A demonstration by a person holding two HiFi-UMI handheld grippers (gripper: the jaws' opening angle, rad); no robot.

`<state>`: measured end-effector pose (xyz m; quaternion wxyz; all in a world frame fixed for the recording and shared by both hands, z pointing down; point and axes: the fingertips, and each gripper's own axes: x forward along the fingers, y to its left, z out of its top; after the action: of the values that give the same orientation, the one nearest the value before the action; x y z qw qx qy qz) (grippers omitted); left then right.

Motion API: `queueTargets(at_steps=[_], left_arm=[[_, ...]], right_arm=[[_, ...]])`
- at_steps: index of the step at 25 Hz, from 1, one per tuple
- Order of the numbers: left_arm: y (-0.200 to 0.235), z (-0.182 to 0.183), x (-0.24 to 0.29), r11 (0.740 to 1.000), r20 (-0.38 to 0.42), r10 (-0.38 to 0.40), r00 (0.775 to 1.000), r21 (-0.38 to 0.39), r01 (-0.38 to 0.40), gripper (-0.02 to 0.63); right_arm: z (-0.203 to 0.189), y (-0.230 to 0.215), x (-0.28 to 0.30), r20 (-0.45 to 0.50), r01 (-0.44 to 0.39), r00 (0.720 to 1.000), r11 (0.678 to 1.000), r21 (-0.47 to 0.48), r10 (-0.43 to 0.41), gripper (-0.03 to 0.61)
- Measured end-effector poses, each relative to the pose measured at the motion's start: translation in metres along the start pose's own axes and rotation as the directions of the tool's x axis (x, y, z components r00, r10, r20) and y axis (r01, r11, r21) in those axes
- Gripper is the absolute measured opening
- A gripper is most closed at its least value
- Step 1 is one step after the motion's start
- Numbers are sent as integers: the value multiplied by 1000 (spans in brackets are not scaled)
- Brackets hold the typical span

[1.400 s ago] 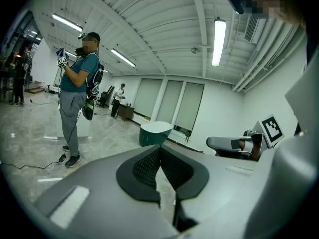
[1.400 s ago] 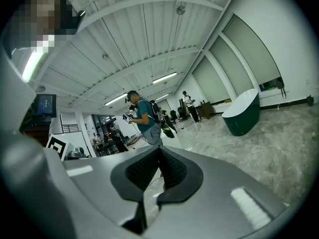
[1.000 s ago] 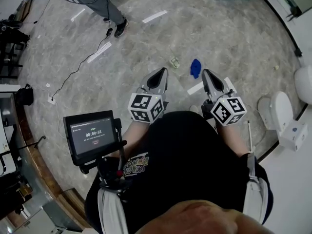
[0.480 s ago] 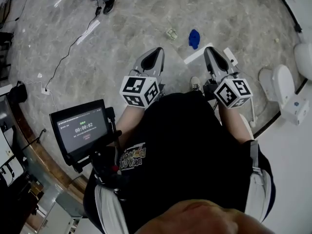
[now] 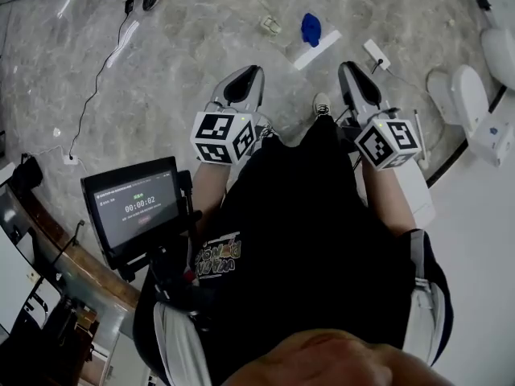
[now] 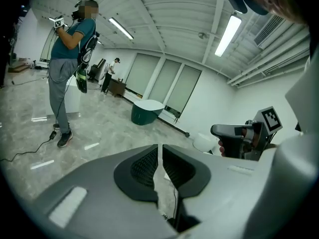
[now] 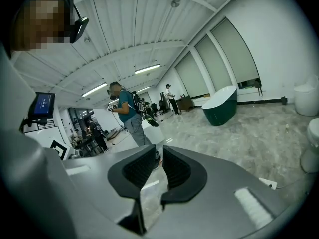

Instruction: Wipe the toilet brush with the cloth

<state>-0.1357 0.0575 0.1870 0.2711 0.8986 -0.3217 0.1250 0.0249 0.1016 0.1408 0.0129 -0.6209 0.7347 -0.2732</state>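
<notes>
Blue cloth point(image 5: 311, 29) lies untouched on the floor point(image 5: 201, 22), wiping not begun, while the empty left gripper point(image 5: 245, 72) and right gripper point(image 5: 351, 71) have just been opening slightly.

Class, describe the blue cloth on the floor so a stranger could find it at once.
Start at the white toilet on the right and look left across the grey marbled floor. Beside the far end of a white strip lies the cloth. It is the only bright blue thing; the crumpled scrap next to it is pale.
</notes>
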Motion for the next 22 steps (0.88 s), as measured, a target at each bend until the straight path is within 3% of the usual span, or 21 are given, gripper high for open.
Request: queueTargets(at_steps=[7, 12, 18, 22], left_arm=[[-10, 16, 37, 999, -12, 4, 1000, 54, -4, 82], [-23, 41, 66, 997, 4, 63, 998, 42, -63, 110], [-65, 24, 165, 991, -17, 127, 992, 42, -126, 164], [-74, 30, 191, 985, -11, 165, 986, 49, -164, 167]], right_arm=[[10, -42, 13, -17, 0, 1000, 999, 34, 1, 57], [43, -69, 40, -54, -90, 994, 996, 17, 91, 57], [62, -173, 67, -77, -186, 980, 983, -4, 185, 75], [69, -192, 80, -102, -226, 970, 973, -36, 221, 77]])
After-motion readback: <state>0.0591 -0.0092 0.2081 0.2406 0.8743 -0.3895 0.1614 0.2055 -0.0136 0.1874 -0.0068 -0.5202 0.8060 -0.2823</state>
